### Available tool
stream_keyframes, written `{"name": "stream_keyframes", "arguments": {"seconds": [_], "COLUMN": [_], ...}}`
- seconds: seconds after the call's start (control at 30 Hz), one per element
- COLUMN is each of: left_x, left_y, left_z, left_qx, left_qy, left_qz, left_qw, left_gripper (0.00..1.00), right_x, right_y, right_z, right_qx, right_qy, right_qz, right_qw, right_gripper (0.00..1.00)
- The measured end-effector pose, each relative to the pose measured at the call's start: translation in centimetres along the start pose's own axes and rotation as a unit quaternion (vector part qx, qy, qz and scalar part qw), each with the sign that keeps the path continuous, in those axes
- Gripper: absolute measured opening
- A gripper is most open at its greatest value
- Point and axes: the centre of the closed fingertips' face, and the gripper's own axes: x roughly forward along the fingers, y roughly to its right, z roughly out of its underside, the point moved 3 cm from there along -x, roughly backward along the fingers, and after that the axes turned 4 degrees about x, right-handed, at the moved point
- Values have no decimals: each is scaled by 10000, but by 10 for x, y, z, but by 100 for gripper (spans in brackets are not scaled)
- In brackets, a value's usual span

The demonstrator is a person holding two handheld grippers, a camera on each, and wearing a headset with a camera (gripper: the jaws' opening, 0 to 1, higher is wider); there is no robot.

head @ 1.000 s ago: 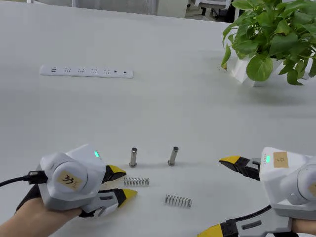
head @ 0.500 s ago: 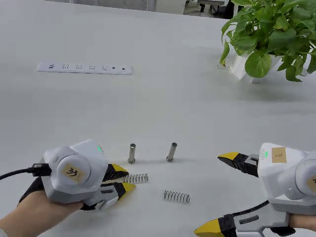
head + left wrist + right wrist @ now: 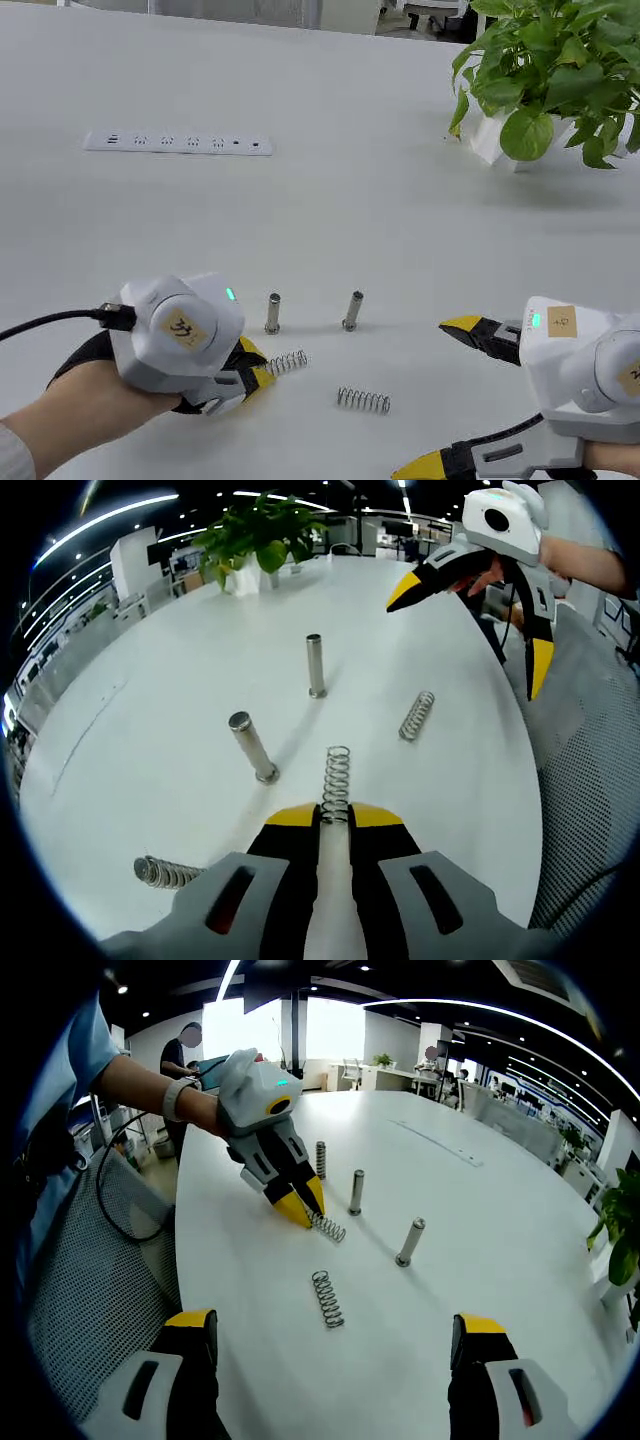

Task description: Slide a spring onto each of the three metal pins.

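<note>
showing three springs [image 3: 337,780], two bare pins [image 3: 314,665]

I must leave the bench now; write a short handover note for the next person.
Left tool: shut on one end of the held spring.
Right tool: open, holding nothing.
Left pin and right pin, as the head view shows them, stand bare; the loose spring lies on the table before them.
Done: the third pin, beside the left tool, seems to carry a spring.
To do: both bare pins.
</note>
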Motion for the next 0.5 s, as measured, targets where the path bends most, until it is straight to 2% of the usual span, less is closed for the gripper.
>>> {"name": "stream_keyframes", "arguments": {"seconds": [0.17, 0.43, 0.5], "left_x": [0, -1, -1], "left_y": [0, 0, 0], "left_z": [-1, 1, 1], "left_qx": [3, -64, -173], "left_qy": [-200, -228, -181], "left_qz": [-6, -84, -130], "left_qw": [9998, 9997, 9996], "left_gripper": [7, 6, 6], "right_x": [-1, 0, 0], "right_y": [0, -2, -2], "right_z": [0, 0, 0], "right_qx": [5, -10, -12], "right_qy": [11, -1, 6], "right_qz": [9, -5, -4], "right_qw": [10000, 10000, 10000], "right_gripper": [96, 96, 96]}}
